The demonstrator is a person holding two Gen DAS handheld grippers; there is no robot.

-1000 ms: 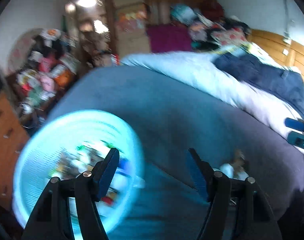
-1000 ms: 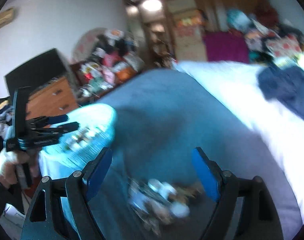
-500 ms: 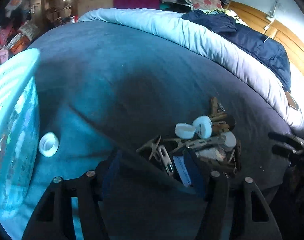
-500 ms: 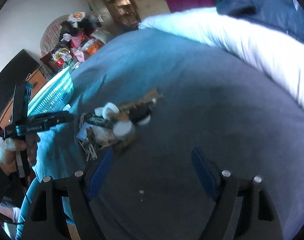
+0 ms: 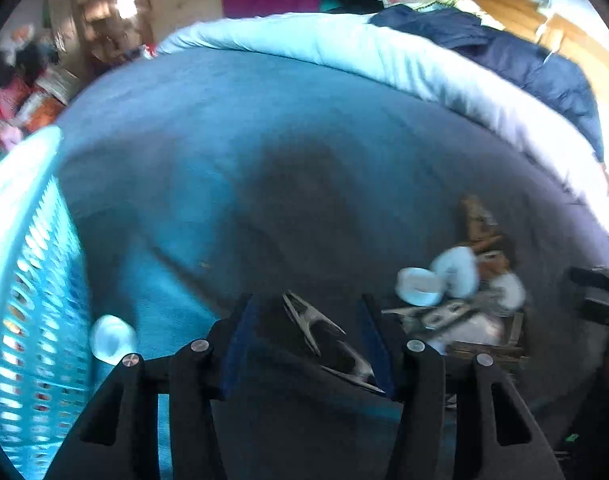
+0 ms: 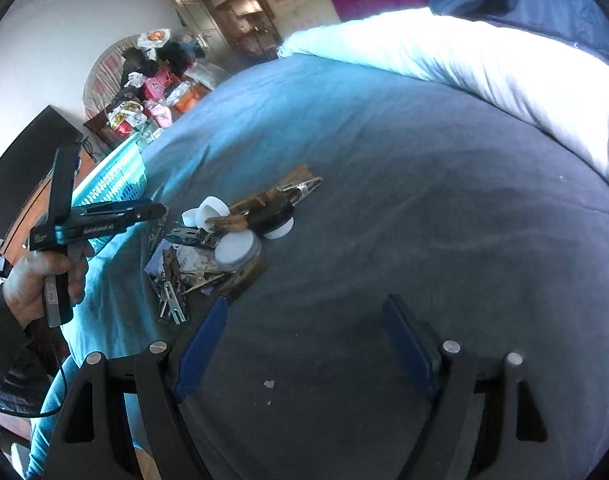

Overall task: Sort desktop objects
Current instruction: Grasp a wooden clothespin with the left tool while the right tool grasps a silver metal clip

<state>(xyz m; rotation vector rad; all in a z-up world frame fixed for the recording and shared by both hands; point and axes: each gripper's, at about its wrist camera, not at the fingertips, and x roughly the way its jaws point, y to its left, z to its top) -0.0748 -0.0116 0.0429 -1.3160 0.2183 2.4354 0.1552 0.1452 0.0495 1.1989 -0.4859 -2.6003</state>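
A heap of metal clips, wooden pegs and white caps [image 6: 224,240] lies on the blue-grey blanket [image 6: 384,200]; in the left wrist view the same heap [image 5: 456,292] is blurred. One metal clip [image 5: 324,336] lies apart from it, between the blue pads of my left gripper [image 5: 308,340]. Those jaws are closing and neither pad visibly presses the clip. Seen from the right wrist, the left gripper [image 6: 162,212] points down at the heap's left edge, held in a hand [image 6: 36,284]. My right gripper [image 6: 304,344] is open over bare blanket, right of the heap.
A turquoise slotted basket [image 5: 24,280] stands at the left edge of the bed, with a white cap [image 5: 110,340] on the blanket beside it. A pale duvet [image 6: 464,60] and dark blue clothing [image 5: 524,64] lie further back. Cluttered furniture stands beyond.
Both grippers have come down from above the basket and room toward the blanket. The left jaws have narrowed, and a metal clip now lies between them.
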